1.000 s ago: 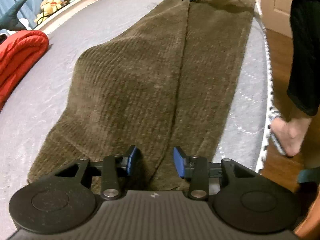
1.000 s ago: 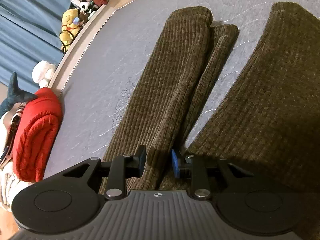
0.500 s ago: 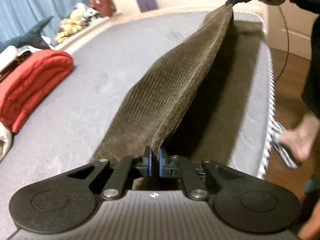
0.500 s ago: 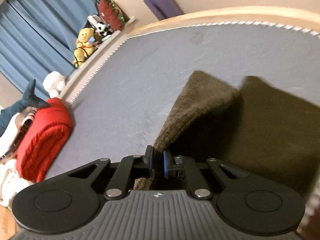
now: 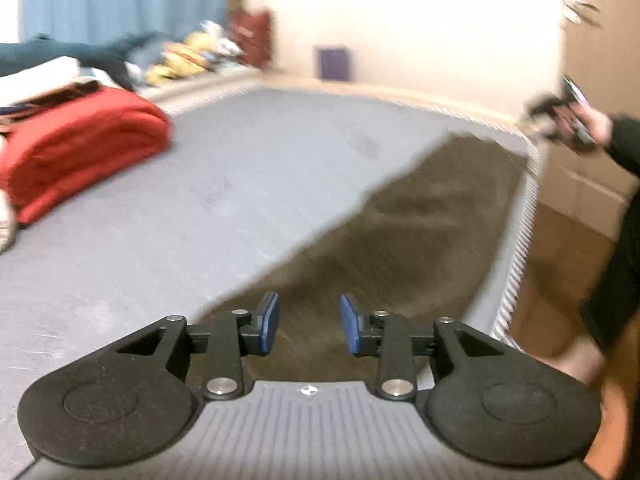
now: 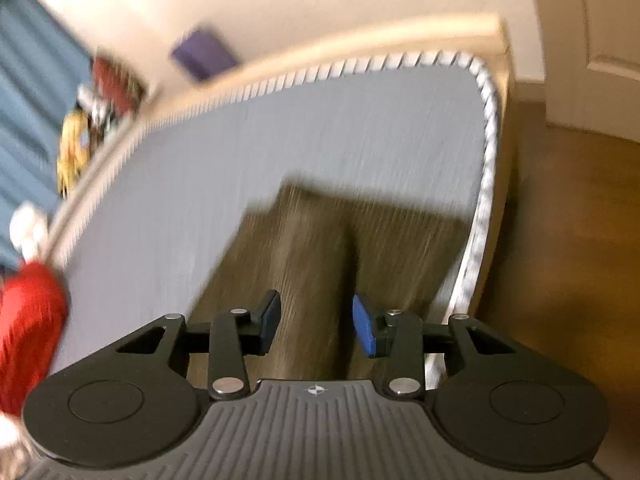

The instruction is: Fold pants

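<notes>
The brown corduroy pants (image 5: 404, 240) lie folded lengthwise along the right side of the grey mattress (image 5: 240, 184). My left gripper (image 5: 308, 322) is open and empty just above one end of them. In the right wrist view the pants (image 6: 320, 248) lie flat near the mattress corner, and my right gripper (image 6: 316, 324) is open and empty above them. The right gripper also shows in the left wrist view (image 5: 560, 120), held in a hand past the far end of the pants. Both views are motion-blurred.
A folded red blanket (image 5: 76, 148) lies on the left of the mattress. Stuffed toys (image 5: 188, 60) line the far ledge by blue curtains. The mattress edge (image 5: 524, 232) runs close along the pants' right side, with wooden floor (image 6: 568, 220) and the person's legs beyond.
Both grippers were shut on the pants and lifting one leg; now both have opened and let go. The leg lies folded over the other, and both grippers have risen.
</notes>
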`<state>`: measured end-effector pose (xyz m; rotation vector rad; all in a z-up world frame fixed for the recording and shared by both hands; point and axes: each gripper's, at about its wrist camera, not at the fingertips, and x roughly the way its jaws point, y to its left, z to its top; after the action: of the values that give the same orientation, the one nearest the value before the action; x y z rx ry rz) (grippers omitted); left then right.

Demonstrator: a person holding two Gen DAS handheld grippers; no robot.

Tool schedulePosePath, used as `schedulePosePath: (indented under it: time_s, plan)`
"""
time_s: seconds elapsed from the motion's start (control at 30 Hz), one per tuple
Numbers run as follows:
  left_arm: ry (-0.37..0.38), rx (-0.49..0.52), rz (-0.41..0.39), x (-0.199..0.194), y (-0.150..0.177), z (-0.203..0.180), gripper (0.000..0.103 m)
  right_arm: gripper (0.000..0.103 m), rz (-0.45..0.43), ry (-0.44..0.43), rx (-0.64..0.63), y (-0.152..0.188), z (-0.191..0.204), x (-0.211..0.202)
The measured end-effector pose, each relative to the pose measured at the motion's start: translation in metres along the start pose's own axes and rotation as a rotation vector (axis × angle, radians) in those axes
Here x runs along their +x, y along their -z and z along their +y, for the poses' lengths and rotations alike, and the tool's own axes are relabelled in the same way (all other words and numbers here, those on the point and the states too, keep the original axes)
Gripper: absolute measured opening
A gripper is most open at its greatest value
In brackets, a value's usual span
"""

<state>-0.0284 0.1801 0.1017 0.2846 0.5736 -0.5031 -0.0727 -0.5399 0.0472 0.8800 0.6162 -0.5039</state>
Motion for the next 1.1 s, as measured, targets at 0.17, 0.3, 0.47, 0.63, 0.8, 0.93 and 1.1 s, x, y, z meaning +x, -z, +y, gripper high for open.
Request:
schedulePosePath:
  time_s: [0.17, 0.3, 0.47, 0.63, 0.8, 0.93, 1.1]
  plan:
    - [-0.141, -0.041, -0.017, 0.013, 0.000, 0.001, 0.042, 0.044, 0.094, -0.025, 0.078, -0.002, -0.033, 0.044]
    - [-0.171, -0.045, -0.017, 0.027, -0.004, -0.001, 0.042, 0.044, 0.170, 0.012, 0.123, 0.010, -0.042, 0.079]
    - [-0.186, -0.050, -0.011, 0.041, -0.013, -0.001, 0.042, 0.014, 0.160, -0.012, 0.035, 0.017, -0.016, 0.090]
    - [-0.180, -0.046, -0.003, 0.049, -0.013, 0.002, 0.042, 0.000, 0.140, -0.062, -0.060, 0.023, 0.019, 0.101]
    - [-0.180, -0.035, 0.011, 0.054, -0.010, 0.002, 0.042, 0.000, 0.093, -0.432, -0.349, 0.029, 0.075, 0.078]
    - [-0.187, -0.032, 0.019, 0.056, -0.008, 0.005, 0.042, 0.006, 0.011, -0.193, -0.034, 0.005, 0.030, 0.078]
    - [-0.184, -0.011, 0.031, 0.061, -0.006, 0.002, 0.043, 0.006, -0.002, -0.012, 0.078, -0.008, -0.015, 0.074]
